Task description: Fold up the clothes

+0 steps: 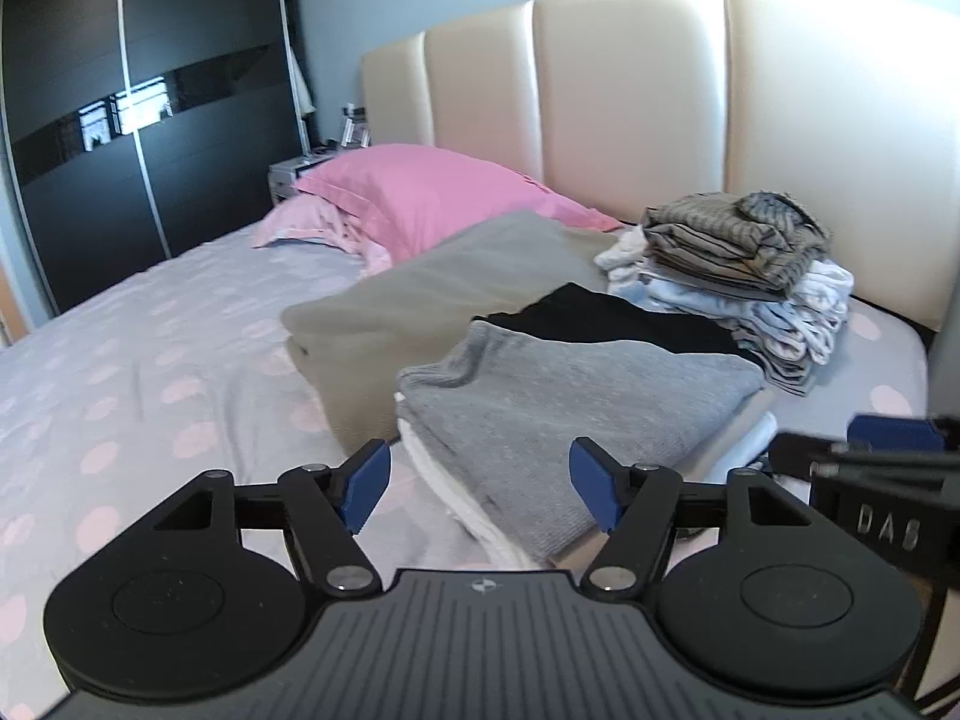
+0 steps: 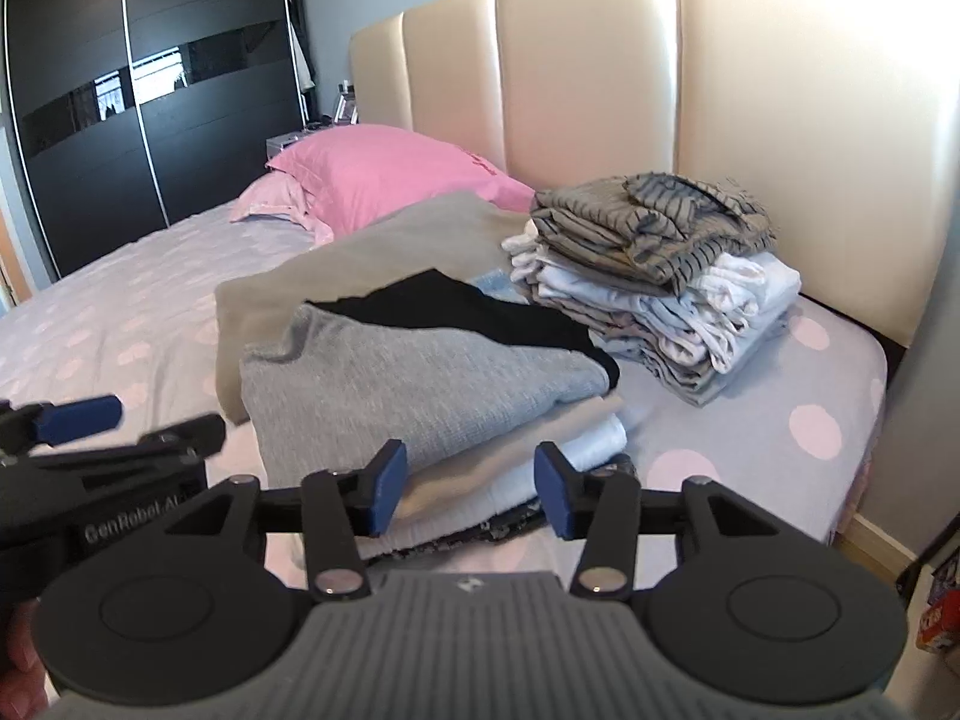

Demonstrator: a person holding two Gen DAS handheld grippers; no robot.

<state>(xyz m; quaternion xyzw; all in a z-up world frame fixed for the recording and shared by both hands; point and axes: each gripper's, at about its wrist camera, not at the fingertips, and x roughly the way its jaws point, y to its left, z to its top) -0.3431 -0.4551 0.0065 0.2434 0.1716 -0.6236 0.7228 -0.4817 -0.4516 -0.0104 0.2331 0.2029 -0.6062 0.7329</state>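
Left wrist view: left gripper [image 1: 480, 489] spread wide w/ nothing between pads, grey folded top [image 1: 576, 402] lying on near stack atop bed [image 1: 120, 360]. Right gripper [image 2: 470, 489] likewise released, empty, just short of stack's front edge. Risk: snagging that edge, dragging fold loose.

Both wrist views low, facing headboard [image 1: 630, 90]

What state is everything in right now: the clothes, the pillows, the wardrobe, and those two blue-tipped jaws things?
Left gripper: jaws open, empty.
Right gripper: jaws open, empty.
Grey top: folded, on top of the near pile.
Black garment: folded, partly under the grey top.
Striped garment: loosely folded, on top of the far stack.
Beige blanket: folded, lying flat.
Pink pillow: lying on a paler pillow.
Wardrobe doors: shut.
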